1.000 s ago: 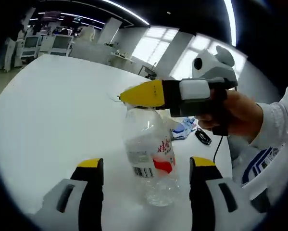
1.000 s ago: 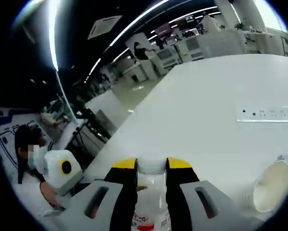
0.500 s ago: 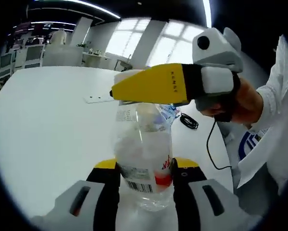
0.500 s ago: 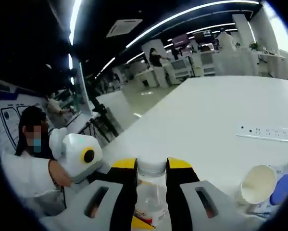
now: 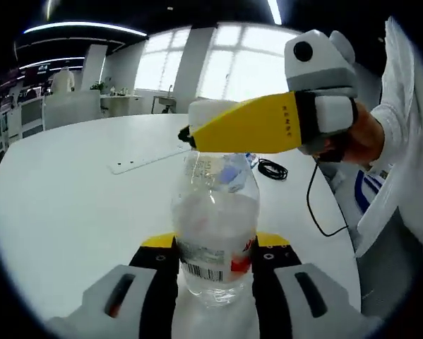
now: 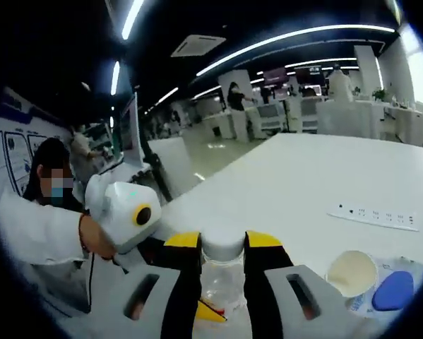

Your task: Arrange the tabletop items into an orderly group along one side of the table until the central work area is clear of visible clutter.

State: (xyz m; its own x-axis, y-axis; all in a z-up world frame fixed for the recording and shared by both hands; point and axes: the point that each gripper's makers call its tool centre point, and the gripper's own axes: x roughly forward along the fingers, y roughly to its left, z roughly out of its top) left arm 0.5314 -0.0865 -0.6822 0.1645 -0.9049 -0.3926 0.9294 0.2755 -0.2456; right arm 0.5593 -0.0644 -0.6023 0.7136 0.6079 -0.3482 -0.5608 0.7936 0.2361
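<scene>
A clear plastic bottle [image 5: 215, 233] with a red and white label stands upright. My left gripper [image 5: 215, 247] is shut on its lower body, one yellow-tipped jaw on each side. My right gripper [image 6: 222, 244] is shut on the bottle's white cap [image 6: 222, 246]; in the left gripper view it comes in from the right, yellow jaws [image 5: 250, 127] across the bottle's top, held by a hand [image 5: 363, 138]. Through the right gripper view the bottle's neck [image 6: 219, 282] runs down between the jaws, and the left gripper [image 6: 126, 212] shows at the left.
On the white table [image 5: 70, 205] lie a white power strip [image 6: 373, 215], a paper cup [image 6: 351, 272] on its side, a blue-lidded packet [image 6: 392, 291] and a black cable [image 5: 271, 169]. A person in white [image 6: 34, 240] stands at the table's edge.
One second ago my left gripper stood open around the bottle; it has since shut on the bottle's body. Both views have tilted since then. The right gripper has stayed on the cap.
</scene>
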